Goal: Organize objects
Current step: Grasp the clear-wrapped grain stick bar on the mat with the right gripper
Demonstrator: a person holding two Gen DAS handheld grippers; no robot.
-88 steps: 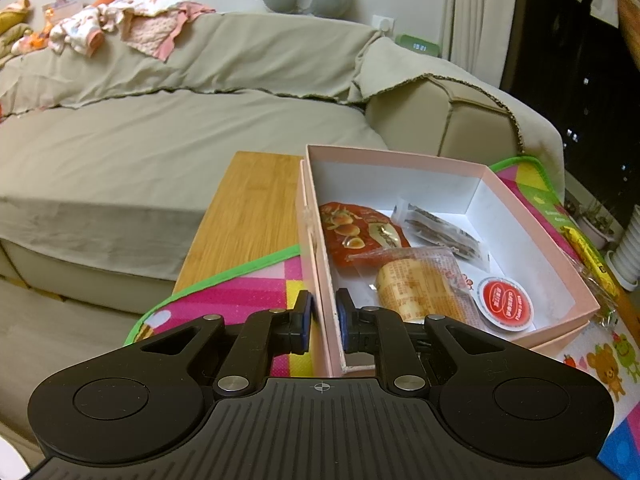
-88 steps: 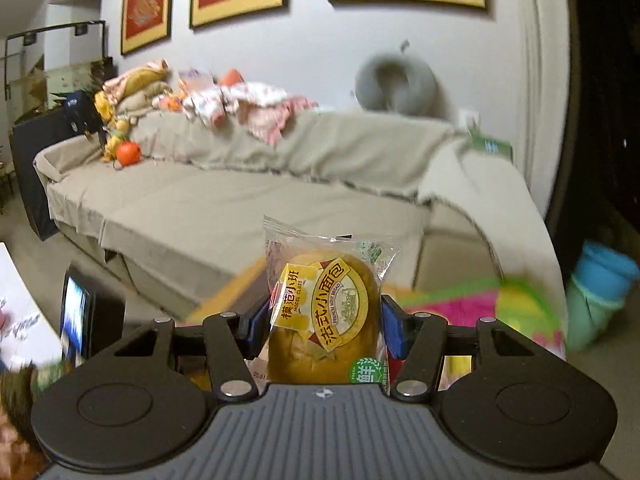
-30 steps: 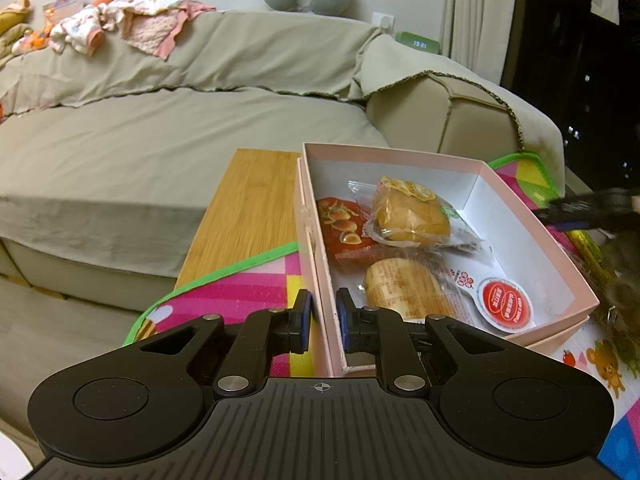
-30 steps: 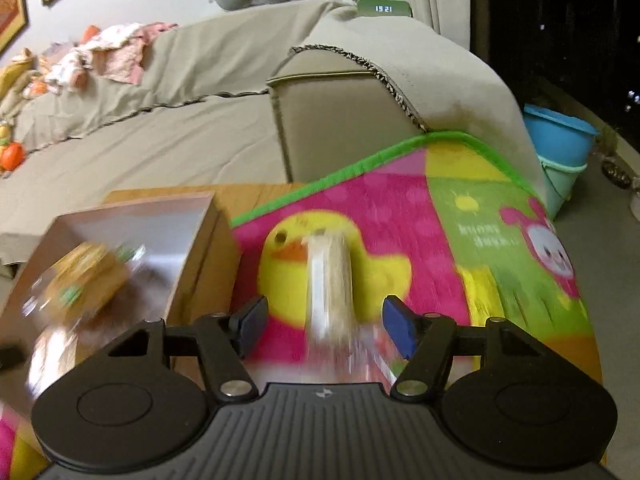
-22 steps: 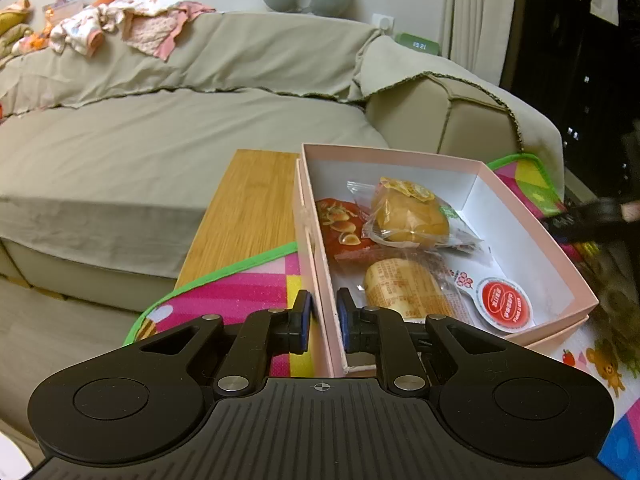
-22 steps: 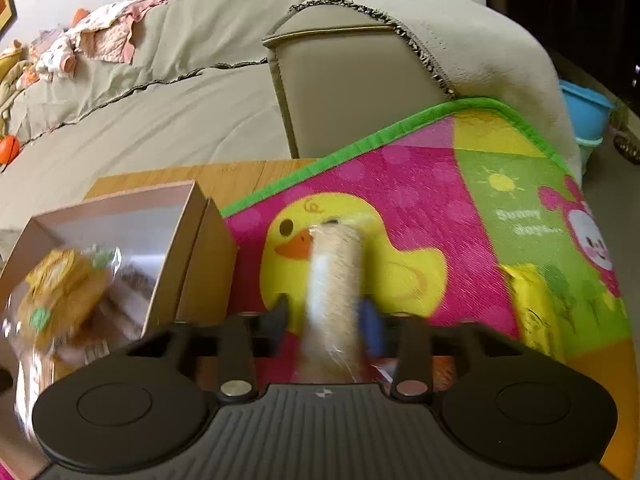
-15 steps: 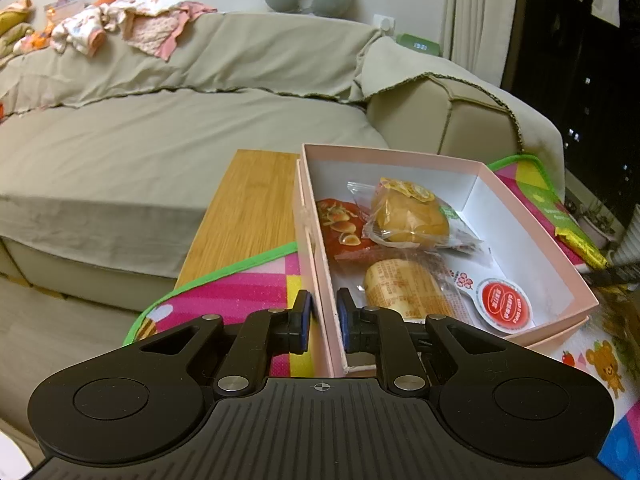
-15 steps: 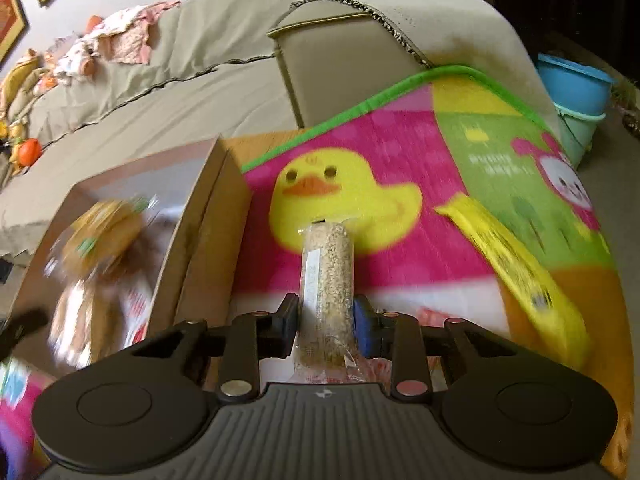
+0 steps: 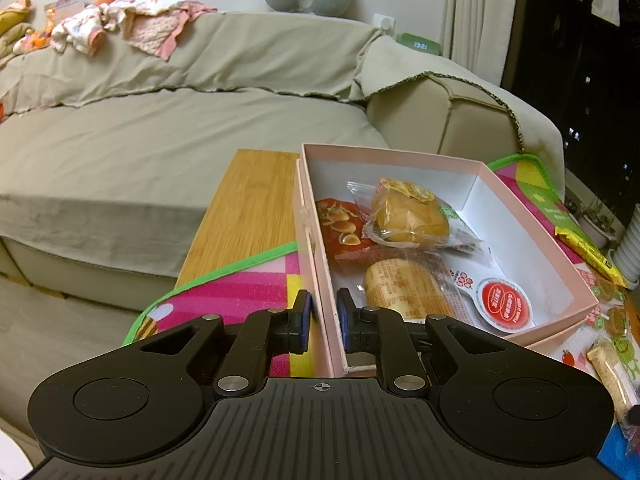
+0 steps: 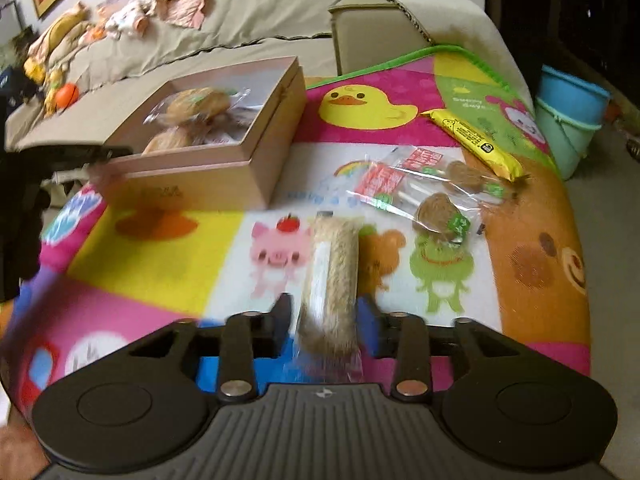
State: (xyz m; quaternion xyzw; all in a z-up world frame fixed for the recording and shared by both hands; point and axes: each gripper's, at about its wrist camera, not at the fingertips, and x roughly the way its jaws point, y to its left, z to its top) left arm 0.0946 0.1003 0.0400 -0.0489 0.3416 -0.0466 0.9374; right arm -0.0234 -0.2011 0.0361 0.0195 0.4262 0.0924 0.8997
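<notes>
Left wrist view: left gripper (image 9: 322, 322) unchanged, fingers narrow, pinching the near wall of the open pink cardboard box (image 9: 520, 216) to steady it. The clear-wrapped round yellow bun (image 9: 410, 218) now lies inside, on top of the other snack packs; three seconds ago it wasn't there.

Right wrist view: right gripper (image 10: 325, 322) straddles the long clear-wrapped oat-coloured cereal bar (image 10: 334, 276) above the cartoon play mat (image 10: 160, 248) on the tabletop. Its fingers clamped the bar half a second ago and have just been opening: the bar sits between them with small gaps, frame blurred. Grip looks lost or reset; likely needs a re-grasp before boxing.
</notes>
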